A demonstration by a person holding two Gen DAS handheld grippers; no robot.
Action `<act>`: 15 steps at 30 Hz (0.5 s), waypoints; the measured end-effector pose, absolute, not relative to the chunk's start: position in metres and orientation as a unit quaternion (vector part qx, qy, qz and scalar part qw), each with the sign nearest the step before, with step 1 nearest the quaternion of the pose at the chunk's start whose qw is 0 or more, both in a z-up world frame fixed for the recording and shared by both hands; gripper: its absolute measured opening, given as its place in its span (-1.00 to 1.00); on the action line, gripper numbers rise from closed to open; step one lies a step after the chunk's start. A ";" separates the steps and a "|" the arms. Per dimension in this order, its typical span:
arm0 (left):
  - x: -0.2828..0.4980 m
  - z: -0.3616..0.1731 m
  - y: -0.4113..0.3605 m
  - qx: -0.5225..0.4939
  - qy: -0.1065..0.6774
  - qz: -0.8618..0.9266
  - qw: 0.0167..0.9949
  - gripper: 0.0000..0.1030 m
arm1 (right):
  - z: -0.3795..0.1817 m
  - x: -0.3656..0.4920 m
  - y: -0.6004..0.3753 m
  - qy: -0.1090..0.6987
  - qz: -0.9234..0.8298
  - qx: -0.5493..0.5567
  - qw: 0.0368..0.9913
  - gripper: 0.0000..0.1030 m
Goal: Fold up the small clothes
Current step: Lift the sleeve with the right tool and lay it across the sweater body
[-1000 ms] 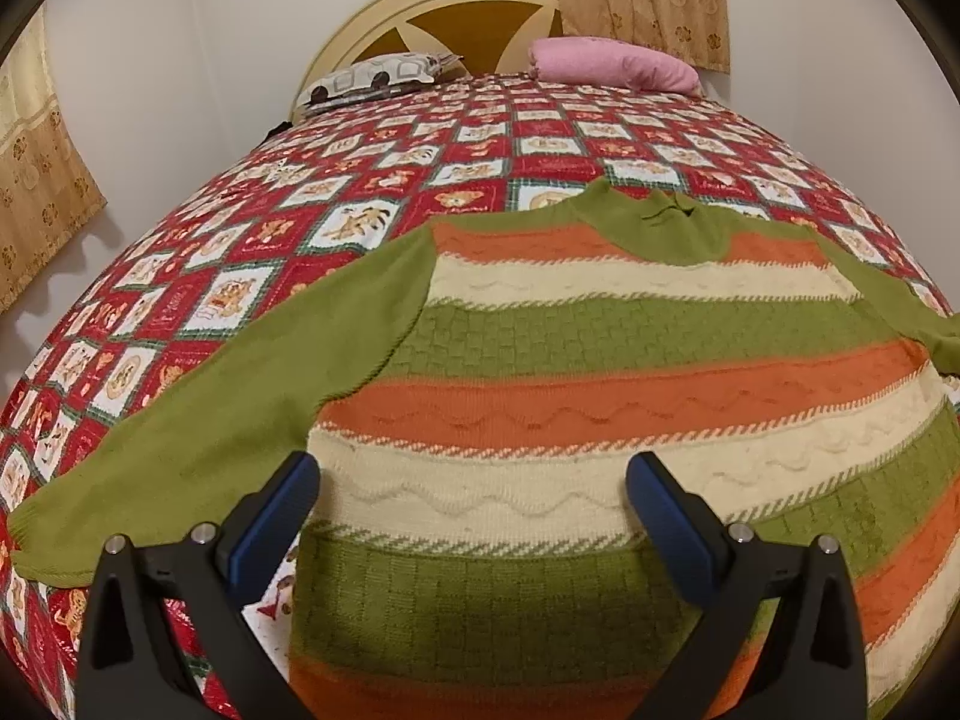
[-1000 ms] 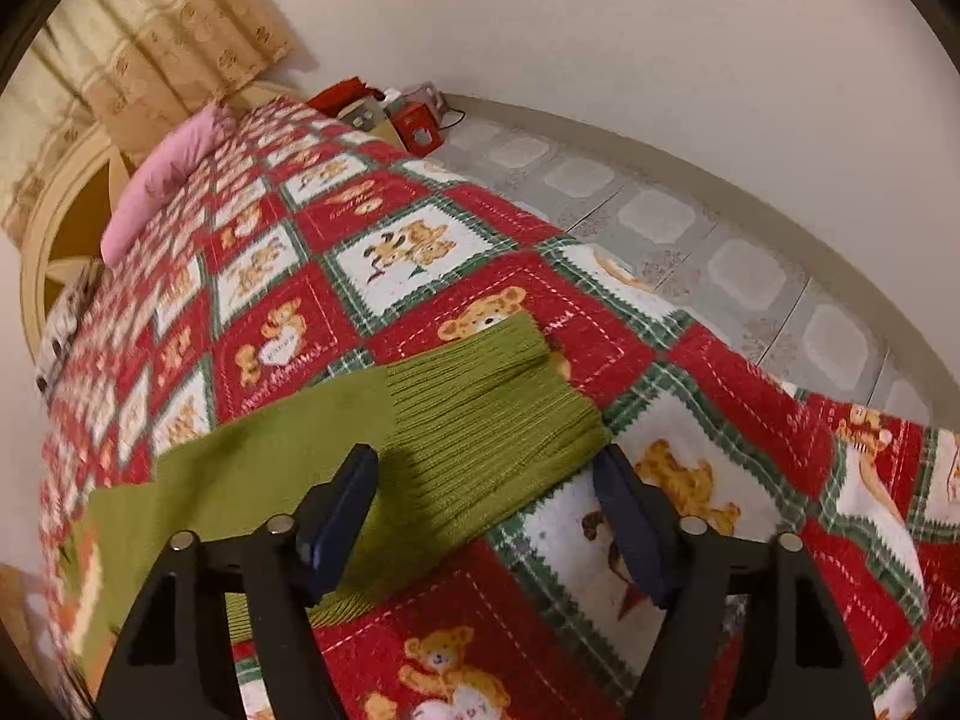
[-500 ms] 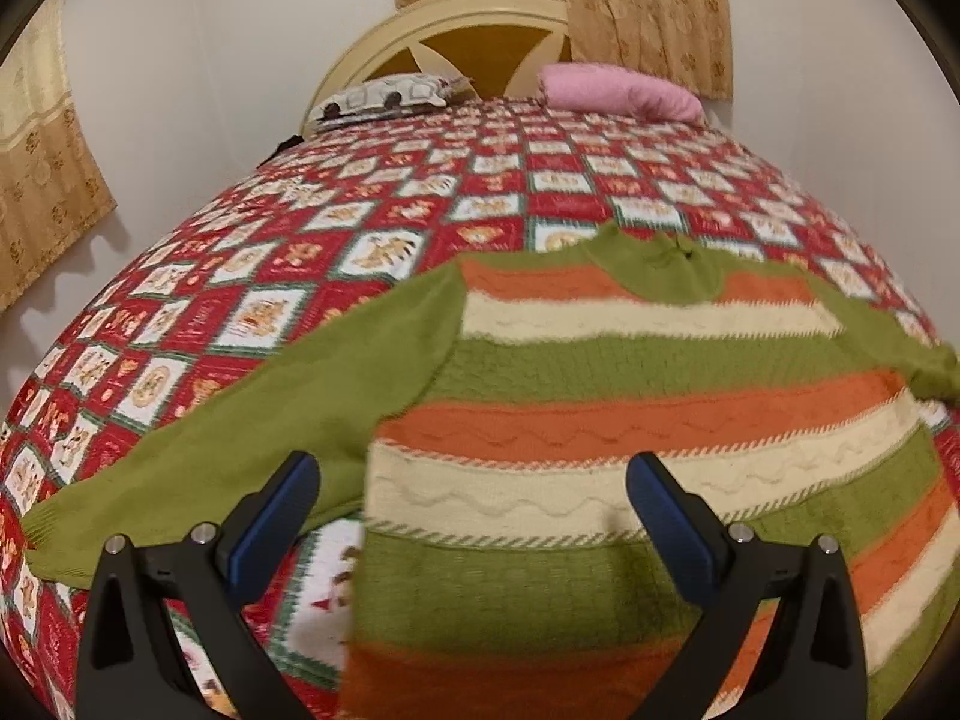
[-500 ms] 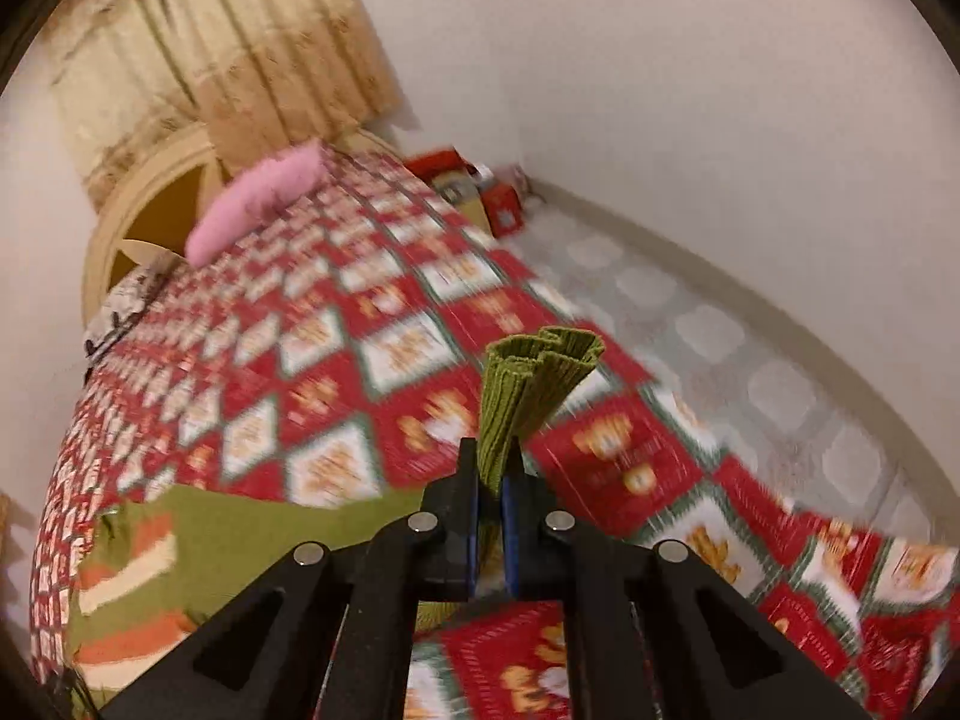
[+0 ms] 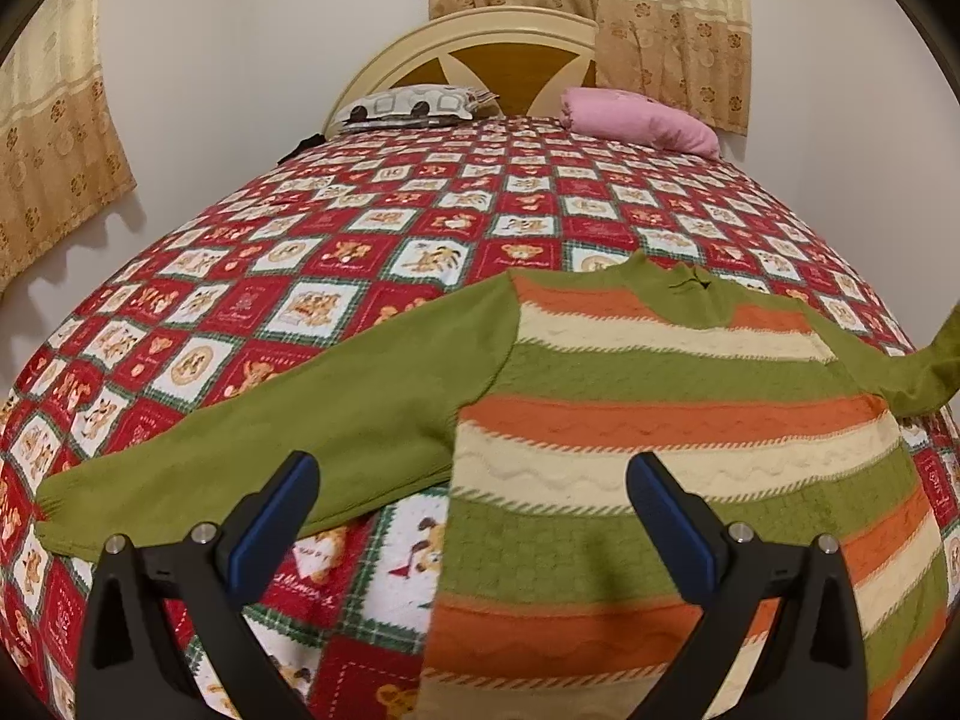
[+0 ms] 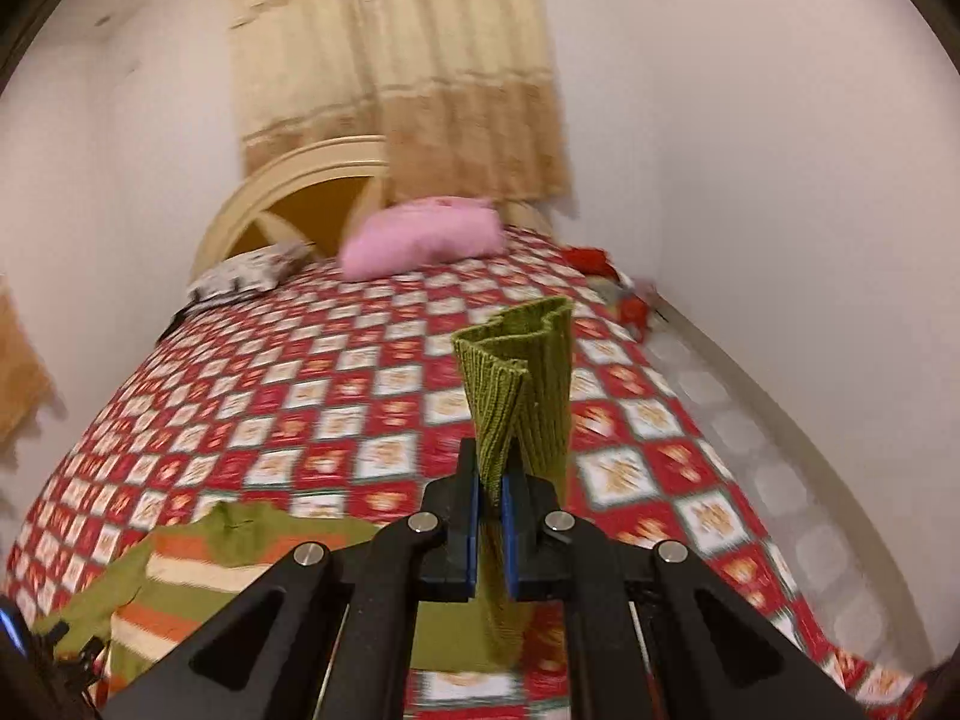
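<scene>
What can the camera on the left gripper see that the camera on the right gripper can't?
Only the left wrist view shows the sweater's other sleeve lying flat on the bedspread, with the left gripper open above it.

Only the right wrist view shows the right gripper with its jaws shut on the ribbed cuff, and the floor tiles.

Both show the striped sweater, the pink pillow, the patterned pillow and the headboard.

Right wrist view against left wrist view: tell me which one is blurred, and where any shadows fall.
Right wrist view: bedspread and curtain are smeared by motion blur, while the right tool and the green cuff it pinches stay sharp. Left wrist view: sharp throughout; the left tool casts a soft shadow on the sweater; fisheye bulges the bed.
</scene>
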State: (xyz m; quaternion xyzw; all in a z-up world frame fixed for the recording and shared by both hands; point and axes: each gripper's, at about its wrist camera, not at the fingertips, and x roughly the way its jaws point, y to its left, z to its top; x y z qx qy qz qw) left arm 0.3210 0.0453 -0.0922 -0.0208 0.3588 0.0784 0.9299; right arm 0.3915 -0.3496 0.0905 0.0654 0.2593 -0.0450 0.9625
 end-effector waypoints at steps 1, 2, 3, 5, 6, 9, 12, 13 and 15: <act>0.319 -0.093 0.049 -0.023 0.359 0.081 0.929 1.00 | 0.094 0.393 -0.336 0.257 -0.034 0.058 0.964 -0.90; 0.319 -0.094 0.051 -0.024 0.360 0.082 0.929 1.00 | 0.097 0.397 -0.313 0.256 -0.018 0.046 0.966 -0.90; 0.319 -0.096 0.055 -0.025 0.362 0.087 0.928 1.00 | 0.098 0.399 -0.299 0.255 -0.008 0.040 0.966 -0.90; 0.317 -0.098 0.060 -0.030 0.364 0.089 0.927 1.00 | 0.097 0.407 -0.257 0.257 0.025 0.029 0.966 -0.90; 0.317 -0.100 0.064 -0.031 0.365 0.093 0.926 1.00 | 0.094 0.406 -0.244 0.258 0.033 0.026 0.965 -0.90; 0.316 -0.104 0.071 -0.036 0.368 0.097 0.924 1.00 | 0.077 0.414 -0.186 0.264 0.075 0.014 0.961 -0.90; 0.313 -0.109 0.078 -0.041 0.371 0.100 0.922 1.00 | 0.041 0.428 -0.127 0.285 0.117 0.022 0.951 -0.90; 0.312 -0.110 0.081 -0.042 0.372 0.101 0.922 1.00 | 0.026 0.432 -0.107 0.294 0.129 0.023 0.947 -0.90; 0.311 -0.113 0.084 -0.039 0.376 0.104 0.920 1.00 | -0.012 0.444 -0.067 0.310 0.144 0.018 0.940 -0.90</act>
